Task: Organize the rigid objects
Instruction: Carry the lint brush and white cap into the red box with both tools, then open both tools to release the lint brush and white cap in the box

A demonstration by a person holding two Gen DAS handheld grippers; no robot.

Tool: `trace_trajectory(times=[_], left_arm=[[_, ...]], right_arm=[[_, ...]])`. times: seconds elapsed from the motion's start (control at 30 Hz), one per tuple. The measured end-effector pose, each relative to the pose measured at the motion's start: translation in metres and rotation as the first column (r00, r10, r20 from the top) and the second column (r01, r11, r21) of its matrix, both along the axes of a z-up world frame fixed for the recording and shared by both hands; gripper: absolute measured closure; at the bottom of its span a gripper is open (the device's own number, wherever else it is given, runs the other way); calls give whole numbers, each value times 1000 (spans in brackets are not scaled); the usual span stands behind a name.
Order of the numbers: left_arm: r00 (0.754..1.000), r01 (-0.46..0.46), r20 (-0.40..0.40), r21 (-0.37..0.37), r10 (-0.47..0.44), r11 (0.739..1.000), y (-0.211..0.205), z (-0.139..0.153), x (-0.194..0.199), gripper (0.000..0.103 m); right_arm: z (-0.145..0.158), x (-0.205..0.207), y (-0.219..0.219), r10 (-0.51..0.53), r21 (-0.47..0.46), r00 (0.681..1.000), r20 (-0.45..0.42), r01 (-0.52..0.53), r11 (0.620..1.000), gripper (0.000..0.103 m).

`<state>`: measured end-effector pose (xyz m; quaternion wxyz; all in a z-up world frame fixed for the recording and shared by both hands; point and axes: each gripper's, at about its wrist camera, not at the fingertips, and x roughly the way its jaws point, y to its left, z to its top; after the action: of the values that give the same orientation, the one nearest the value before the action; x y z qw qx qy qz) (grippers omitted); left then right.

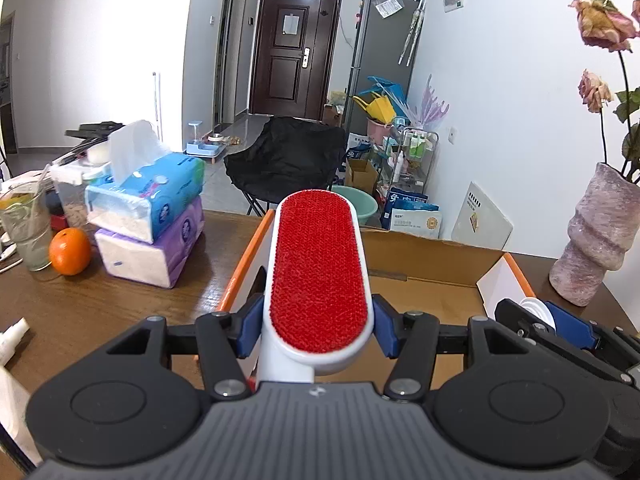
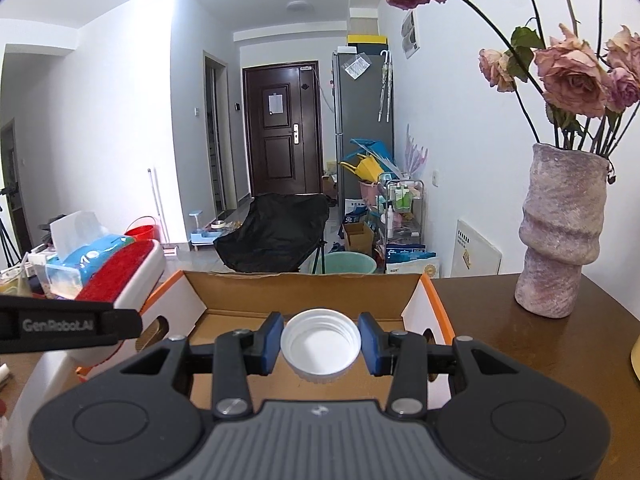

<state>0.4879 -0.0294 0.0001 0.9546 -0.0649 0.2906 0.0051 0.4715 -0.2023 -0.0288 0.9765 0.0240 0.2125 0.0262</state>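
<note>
Status: both items picked up, neither yet deposited.

Left claw (image 1: 318, 330) is clamped on the white body of a lint brush (image 1: 318, 268), red pile face up, centre of the left wrist view. The brush hangs over the left wall of the open cardboard box (image 1: 432, 276), not yet inside it.

Right claw (image 2: 320, 344) is clamped on a white bottle cap (image 2: 320, 344), open side up, lower centre of the right wrist view, held above the box (image 2: 304, 292) interior. What shows of the box floor looks bare, so I judge nothing is stored yet; the near part is hidden by the claws.

Remaining, by my reading: lower and release both items into the box. A white spray bottle (image 1: 14, 334) lies on the worktop (image 1: 100, 312) at the left edge, possibly a further candidate. Orange (image 1: 70, 251), tissue packs (image 1: 148, 232) and vase (image 2: 560, 232) stand outside the box.
</note>
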Motion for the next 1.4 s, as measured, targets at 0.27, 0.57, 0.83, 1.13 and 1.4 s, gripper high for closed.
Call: trace_trajectory(times=[0.27,0.57,0.83,1.13,1.4], left_arm=[[1000,2,-27,29,-1,1000,-9,-10,33,46],[998,2,-62,52,1,999,-11,-21,55,46],[999,-5,-33,58,7,998,-2,-6,43,0],[998,-33,-45,39,34,999,8,-1,40,0],[999,-38,-37,43,39,998,12,1,27,0]], right_arm=[[-6,25,-1,-13,-21,1000,-23,12,1000,63],[-17,45,-5,-33,-35,998,-59,31,999,63],[-17,44,-4,-78,-75,993,-89,72,995,0],[-9,40,-8,-77,-58,993,-88,72,996,0],[-6,33,-7,-79,-60,994,-75,74,995,0]])
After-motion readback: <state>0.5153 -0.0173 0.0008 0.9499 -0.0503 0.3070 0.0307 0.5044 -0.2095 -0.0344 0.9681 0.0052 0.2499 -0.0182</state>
